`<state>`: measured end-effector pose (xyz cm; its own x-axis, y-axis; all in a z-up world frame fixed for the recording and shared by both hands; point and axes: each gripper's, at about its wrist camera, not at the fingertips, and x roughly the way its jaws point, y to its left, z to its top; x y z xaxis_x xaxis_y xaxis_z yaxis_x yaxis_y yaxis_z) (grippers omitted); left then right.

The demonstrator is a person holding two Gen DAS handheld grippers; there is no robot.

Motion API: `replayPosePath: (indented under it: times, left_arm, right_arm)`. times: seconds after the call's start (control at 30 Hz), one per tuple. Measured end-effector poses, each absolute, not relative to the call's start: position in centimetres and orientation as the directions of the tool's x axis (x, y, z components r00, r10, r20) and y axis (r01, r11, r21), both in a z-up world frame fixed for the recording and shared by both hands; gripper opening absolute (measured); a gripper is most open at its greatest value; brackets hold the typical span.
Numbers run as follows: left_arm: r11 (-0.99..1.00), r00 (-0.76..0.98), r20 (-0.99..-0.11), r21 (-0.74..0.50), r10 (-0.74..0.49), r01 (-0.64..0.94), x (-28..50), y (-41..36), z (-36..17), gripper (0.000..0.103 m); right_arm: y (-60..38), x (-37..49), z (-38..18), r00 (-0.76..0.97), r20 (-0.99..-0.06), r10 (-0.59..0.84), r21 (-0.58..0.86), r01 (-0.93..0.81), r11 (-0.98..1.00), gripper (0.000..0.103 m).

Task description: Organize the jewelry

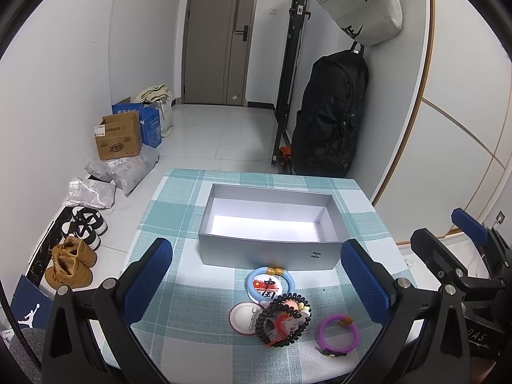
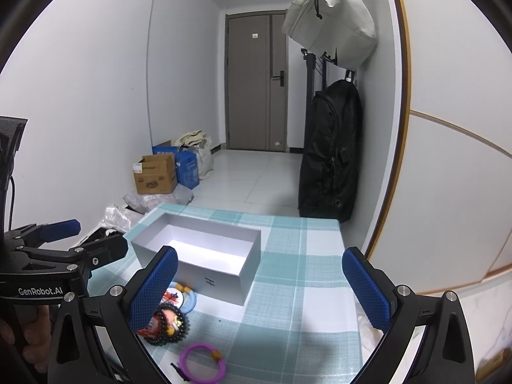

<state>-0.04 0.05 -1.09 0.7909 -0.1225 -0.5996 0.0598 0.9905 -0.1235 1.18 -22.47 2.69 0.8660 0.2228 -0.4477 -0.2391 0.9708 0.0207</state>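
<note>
Both grippers gape wide, holding nothing. Your left gripper [image 1: 256,275] hangs nearer the jewelry pile [image 1: 281,316], just before the grey box [image 1: 268,252]; your right gripper [image 2: 260,284] sits off to its side

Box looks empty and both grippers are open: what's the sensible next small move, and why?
Probably lower the left gripper onto the purple bangle. It lies apart from the piled beads and badges, so it is likely the easiest pick. The grey box just behind holds nothing, and neither gripper grips anything.
</note>
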Motion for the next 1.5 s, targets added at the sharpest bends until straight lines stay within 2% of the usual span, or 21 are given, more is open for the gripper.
replayPosePath:
  times: [0.4,0.67,0.97,1.03,1.17,1.5]
  left_arm:
    - [0.987,0.756,-0.636,-0.133,-0.156,0.092,0.3,0.0,-2.0,0.102]
    - [0.967,0.642,-0.723,-0.174,-0.254,0.187,1.2,-0.1,-4.5,0.102]
    - [0.961,0.525,-0.814,-0.138,-0.248,0.24,1.3,-0.8,-7.3,0.101]
    - [0.961,0.508,-0.828,-0.121,-0.236,0.249,1.3,-1.0,-7.8,0.094]
    - [0.96,0.498,-0.838,-0.099,-0.223,0.264,1.2,-1.3,-8.1,0.087]
    - [0.954,0.56,-0.799,-0.055,-0.219,0.293,0.1,-1.8,-6.7,0.044]
  right_arm:
    - [-22.5,1.4,2.6,0.863,-0.46,0.211,0.017,-0.229,0.973,0.103]
    - [-22.9,1.9,2.5,0.854,-0.478,0.205,0.04,-0.212,0.976,0.103]
    - [-23.6,2.8,2.0,0.839,-0.509,0.192,0.056,-0.19,0.98,0.103]
    - [-23.6,2.9,2.0,0.837,-0.512,0.191,0.06,-0.187,0.98,0.103]
    - [-23.9,3.1,1.9,0.832,-0.52,0.192,0.07,-0.182,0.981,0.103]
    - [-23.9,3.2,1.9,0.827,-0.525,0.2,0.084,-0.184,0.979,0.103]
